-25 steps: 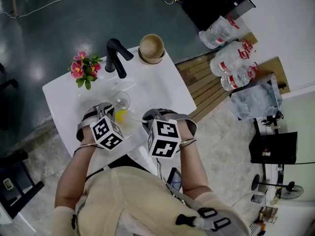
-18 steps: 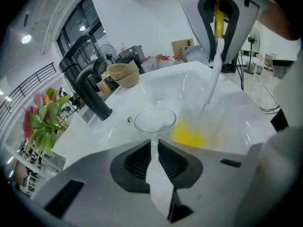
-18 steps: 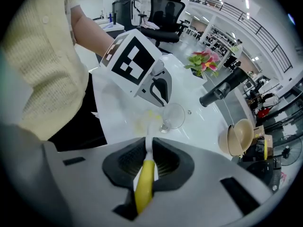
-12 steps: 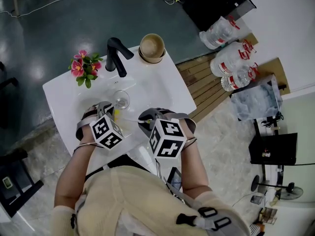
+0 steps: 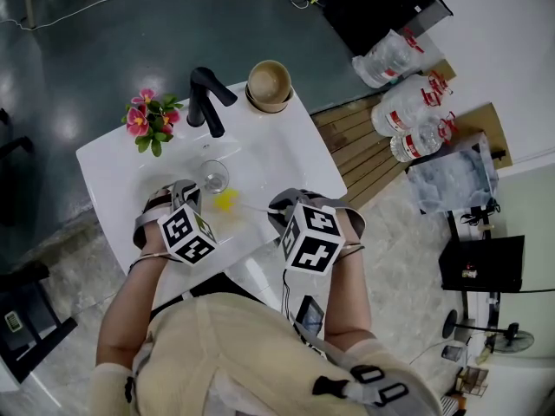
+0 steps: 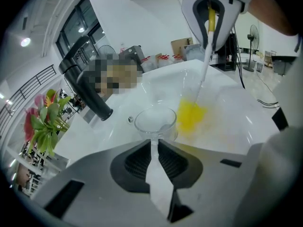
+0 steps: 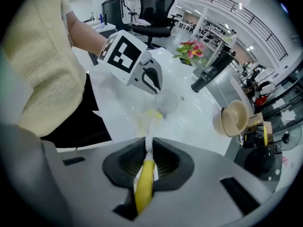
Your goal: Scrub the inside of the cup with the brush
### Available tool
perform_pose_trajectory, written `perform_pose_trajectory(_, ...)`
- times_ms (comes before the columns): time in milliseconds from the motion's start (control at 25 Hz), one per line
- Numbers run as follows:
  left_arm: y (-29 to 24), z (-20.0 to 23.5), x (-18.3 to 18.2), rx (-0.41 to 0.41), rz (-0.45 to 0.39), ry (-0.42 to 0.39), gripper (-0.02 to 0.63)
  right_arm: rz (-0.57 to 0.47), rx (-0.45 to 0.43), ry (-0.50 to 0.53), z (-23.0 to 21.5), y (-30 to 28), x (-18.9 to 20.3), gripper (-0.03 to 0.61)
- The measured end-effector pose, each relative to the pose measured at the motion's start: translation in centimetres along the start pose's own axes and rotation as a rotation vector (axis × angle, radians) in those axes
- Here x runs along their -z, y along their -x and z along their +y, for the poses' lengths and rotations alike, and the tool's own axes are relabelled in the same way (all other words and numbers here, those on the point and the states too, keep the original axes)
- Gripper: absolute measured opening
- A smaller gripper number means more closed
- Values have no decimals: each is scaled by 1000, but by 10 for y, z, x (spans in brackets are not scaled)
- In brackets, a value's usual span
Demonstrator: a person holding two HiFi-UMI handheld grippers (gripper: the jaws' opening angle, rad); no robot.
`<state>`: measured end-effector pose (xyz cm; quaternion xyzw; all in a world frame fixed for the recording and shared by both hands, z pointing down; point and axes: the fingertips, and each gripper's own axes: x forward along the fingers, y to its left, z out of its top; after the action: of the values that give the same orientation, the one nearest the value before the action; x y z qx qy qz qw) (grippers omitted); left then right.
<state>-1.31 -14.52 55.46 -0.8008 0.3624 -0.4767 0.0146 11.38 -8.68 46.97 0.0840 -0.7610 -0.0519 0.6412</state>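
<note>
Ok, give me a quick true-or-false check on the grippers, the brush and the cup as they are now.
1. The left gripper is shut on the cup. True.
2. The right gripper holds the brush by its handle. True.
3. The brush head is inside the cup. False: it is outside, beside the cup, over the sink.
4. In the head view the bowls stand left of the faucet. False: they are at its right; the flowers are at its left.

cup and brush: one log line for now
left tool: shut on cup stem | right tool: shut on brush handle | brush head: beside cup, not inside
</note>
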Motion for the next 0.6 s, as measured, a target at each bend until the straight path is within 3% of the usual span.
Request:
perform_pose_trajectory(240, 0, -1, -2, -3, -9, -75, 55, 12, 132, -93, -30, 13, 21, 49)
perform_pose_trajectory(600, 3, -22, -15, 32, -74, -338, 55, -55, 285, -137, -61, 23, 7, 49)
